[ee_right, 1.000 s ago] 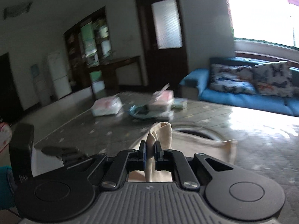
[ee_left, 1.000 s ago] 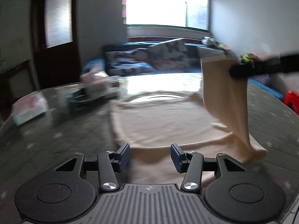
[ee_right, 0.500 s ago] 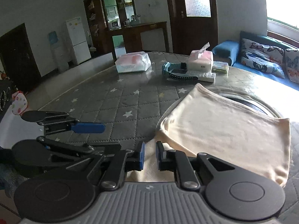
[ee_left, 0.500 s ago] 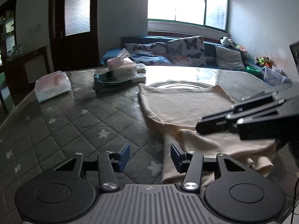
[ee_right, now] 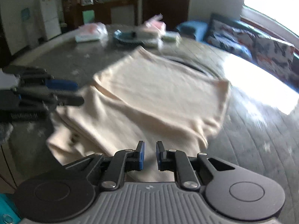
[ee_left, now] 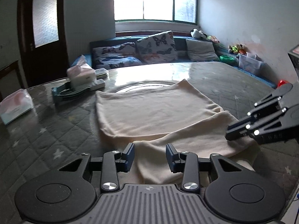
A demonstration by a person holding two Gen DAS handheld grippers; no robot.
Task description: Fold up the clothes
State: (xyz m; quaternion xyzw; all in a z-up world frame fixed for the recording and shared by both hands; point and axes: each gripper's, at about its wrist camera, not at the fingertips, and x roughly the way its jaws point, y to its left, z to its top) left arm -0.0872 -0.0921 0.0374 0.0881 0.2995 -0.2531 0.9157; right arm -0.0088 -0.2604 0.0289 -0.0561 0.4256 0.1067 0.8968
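Quilted grey star-print tabletop (ee_left: 46, 130) carries everything. Nearest, the left gripper (ee_left: 150, 156) is closing, soft cream garment (ee_left: 149, 112) between its blue pads but unpinched. The right gripper (ee_right: 149, 153) stands slightly apart over the folded hem. Farther back: 2 tissue boxes (ee_left: 80, 74), butterfly cushions (ee_left: 155, 46).

One cream garment (ee_left: 153, 112), two tongs – left (ee_left: 150, 155), right (ee_right: 149, 154), two tissue packs (ee_left: 15, 105) (ee_left: 81, 74), three cushions (ee_left: 157, 46).

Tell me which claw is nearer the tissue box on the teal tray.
Left. The left claw, jaws closing around the cream cloth's near edge, sits on the tissue box's side; the right claw is over the cloth's opposite near corner, farther off.
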